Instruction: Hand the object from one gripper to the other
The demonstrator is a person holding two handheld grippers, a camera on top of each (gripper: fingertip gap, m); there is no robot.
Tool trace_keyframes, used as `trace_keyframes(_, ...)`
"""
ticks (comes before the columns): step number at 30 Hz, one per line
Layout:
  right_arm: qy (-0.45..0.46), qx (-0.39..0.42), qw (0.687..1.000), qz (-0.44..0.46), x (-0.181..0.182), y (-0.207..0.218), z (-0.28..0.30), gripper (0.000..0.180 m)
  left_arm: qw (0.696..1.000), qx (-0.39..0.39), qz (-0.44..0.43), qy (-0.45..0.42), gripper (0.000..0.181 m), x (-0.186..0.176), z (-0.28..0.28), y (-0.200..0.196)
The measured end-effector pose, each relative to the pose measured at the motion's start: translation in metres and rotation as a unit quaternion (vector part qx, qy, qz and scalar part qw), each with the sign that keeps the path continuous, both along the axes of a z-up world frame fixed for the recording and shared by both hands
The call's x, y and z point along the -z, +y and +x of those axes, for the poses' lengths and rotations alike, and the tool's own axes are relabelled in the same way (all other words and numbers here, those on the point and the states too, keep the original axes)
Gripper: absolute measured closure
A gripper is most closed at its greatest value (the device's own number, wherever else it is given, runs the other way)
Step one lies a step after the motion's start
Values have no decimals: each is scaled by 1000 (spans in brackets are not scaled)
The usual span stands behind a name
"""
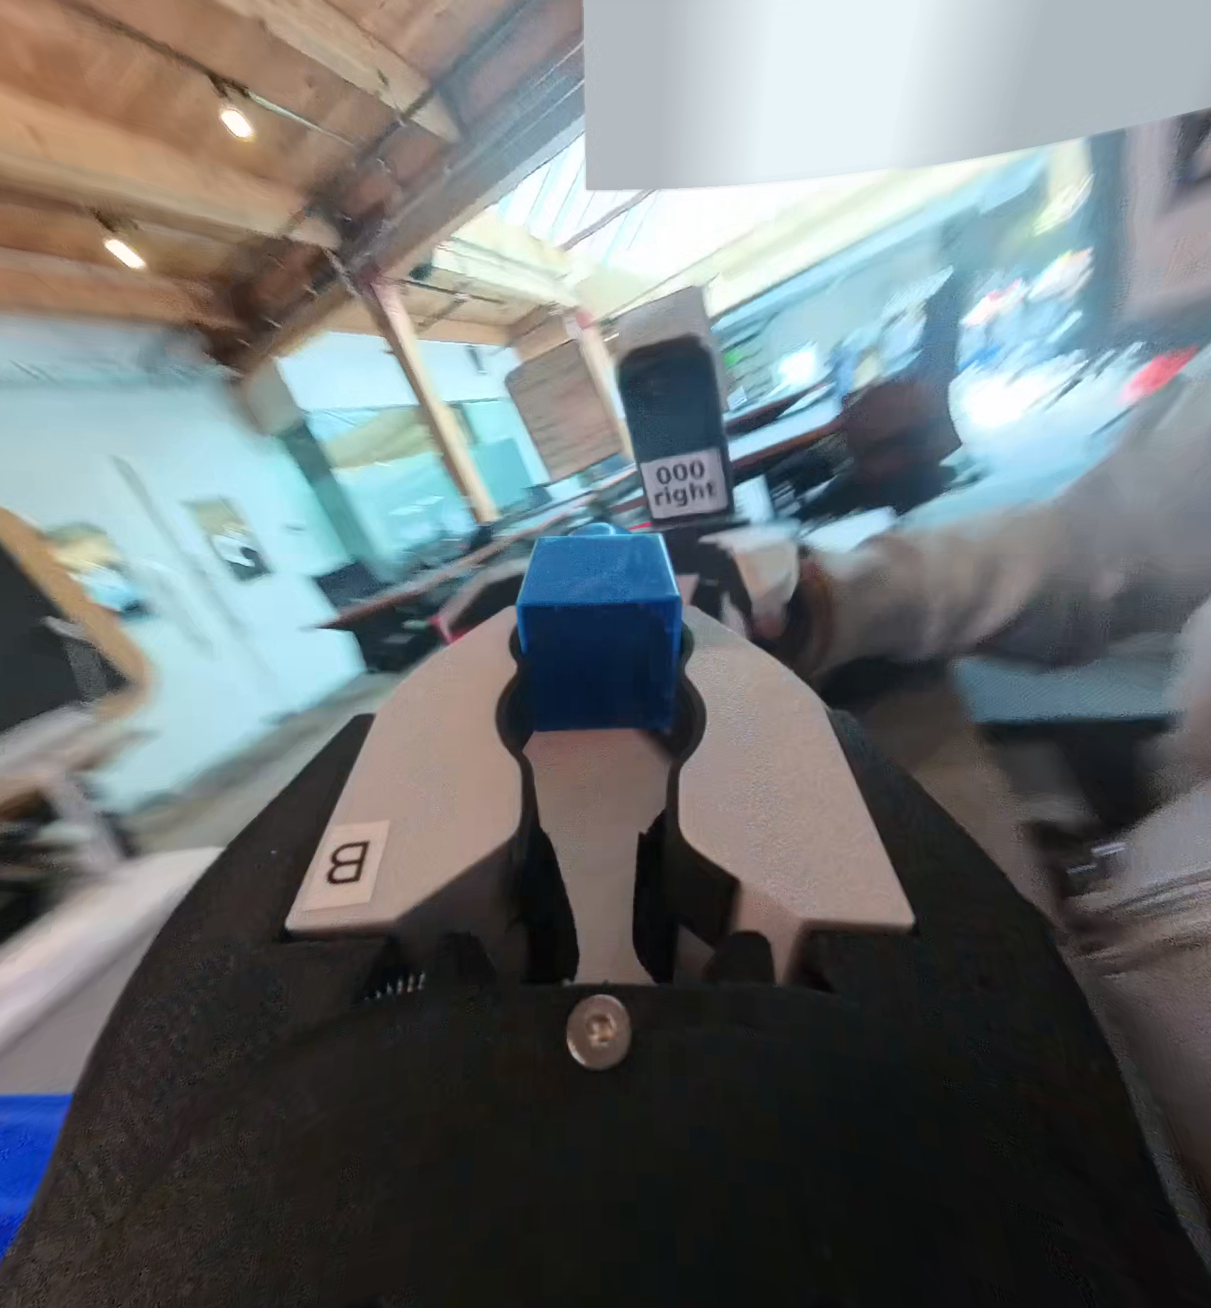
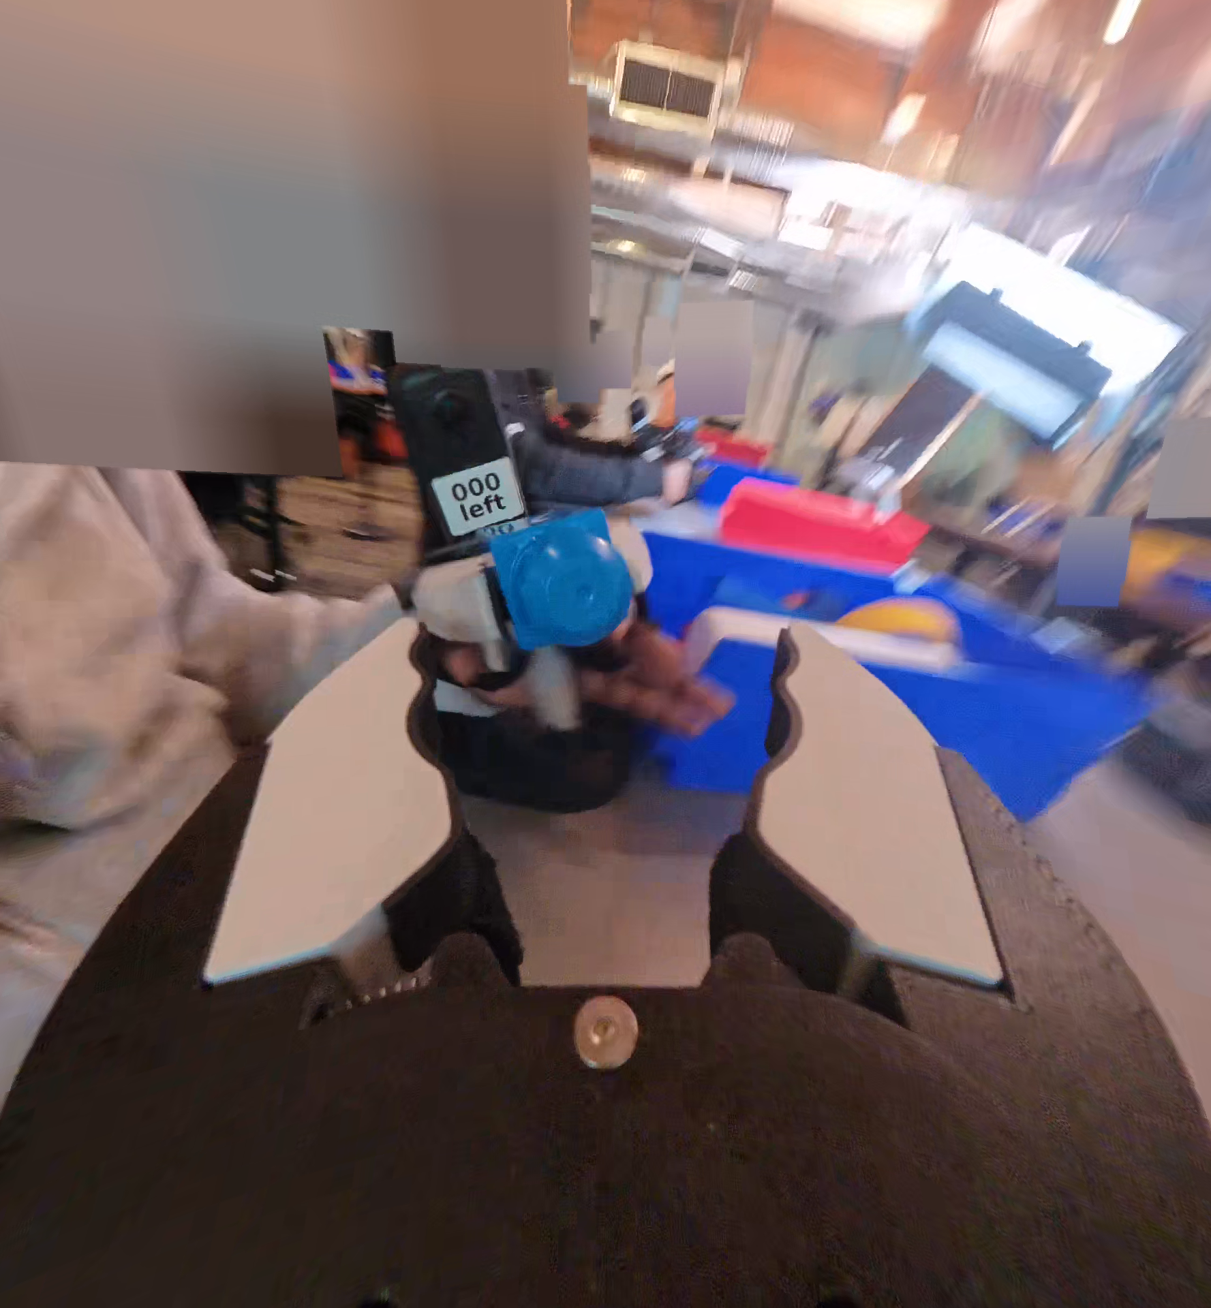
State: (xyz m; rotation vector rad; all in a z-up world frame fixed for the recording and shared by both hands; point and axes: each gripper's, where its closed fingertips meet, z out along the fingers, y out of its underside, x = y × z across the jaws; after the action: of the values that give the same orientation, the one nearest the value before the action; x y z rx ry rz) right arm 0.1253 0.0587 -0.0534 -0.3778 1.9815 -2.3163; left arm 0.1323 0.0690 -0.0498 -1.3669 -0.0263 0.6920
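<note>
My left gripper (image 1: pixel 599 651) is shut on a blue block (image 1: pixel 599 637), held up in the air between its grey fingertips. In the right wrist view the same blue block (image 2: pixel 563 580) shows a round domed face toward me, held by the left gripper (image 2: pixel 553 601) a little ahead and left of centre. My right gripper (image 2: pixel 599 679) is open and empty, its fingers wide apart, with the block just beyond its fingertips. The right gripper's camera body (image 1: pixel 677 432) shows behind the block in the left wrist view; its fingers are hidden there.
A person's light sleeve (image 1: pixel 977 566) reaches in from the right, and the other sleeve (image 2: pixel 128 623) from the left. Blue bins (image 2: pixel 836 637) and a red box (image 2: pixel 815 520) stand on a table behind. A blue cloth (image 1: pixel 0 1189) lies at the lower left.
</note>
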Motion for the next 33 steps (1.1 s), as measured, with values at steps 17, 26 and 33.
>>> trace_keyframes(17, 562, 149, 811, -66, 17, -7, 27, 135, 946, 207, -16, -248, 145, 26, 23, 24)
trace_keyframes(26, 286, 93, 953, -43, -2, 2, 11, 142, 1000, 20, 12, -15, 97, 1, 2, 8)
trace_keyframes(33, -176, -87, 971, 137, 20, 3, 1, 143, 972, -115, -125, 160, 101, 16, -10, 12)
